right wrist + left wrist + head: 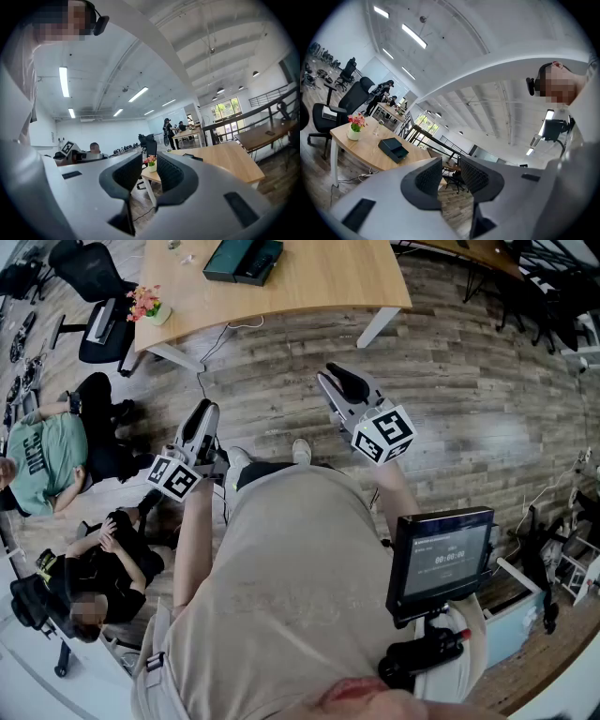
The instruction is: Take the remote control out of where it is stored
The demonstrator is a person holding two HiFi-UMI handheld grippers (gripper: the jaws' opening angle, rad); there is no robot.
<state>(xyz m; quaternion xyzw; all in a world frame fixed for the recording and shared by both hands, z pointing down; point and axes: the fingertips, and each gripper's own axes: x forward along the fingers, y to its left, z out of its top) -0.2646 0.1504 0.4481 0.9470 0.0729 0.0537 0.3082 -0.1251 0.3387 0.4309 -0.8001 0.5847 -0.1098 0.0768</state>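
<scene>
While on table (319, 277), box (243, 261) beyond both tongs (204, 413) (336, 381).

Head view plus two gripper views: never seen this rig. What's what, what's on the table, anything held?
No robot: a person holds a grey two-jaw gripper in each hand. The head view looks down from the person's head onto the left gripper and right gripper. The other two views ride on each gripper, looking along its jaws. Both pairs are shut with nothing between. Ahead stands a light wooden table carrying a dark open box and a small white pot of pink flowers. No remote control shows.
</scene>
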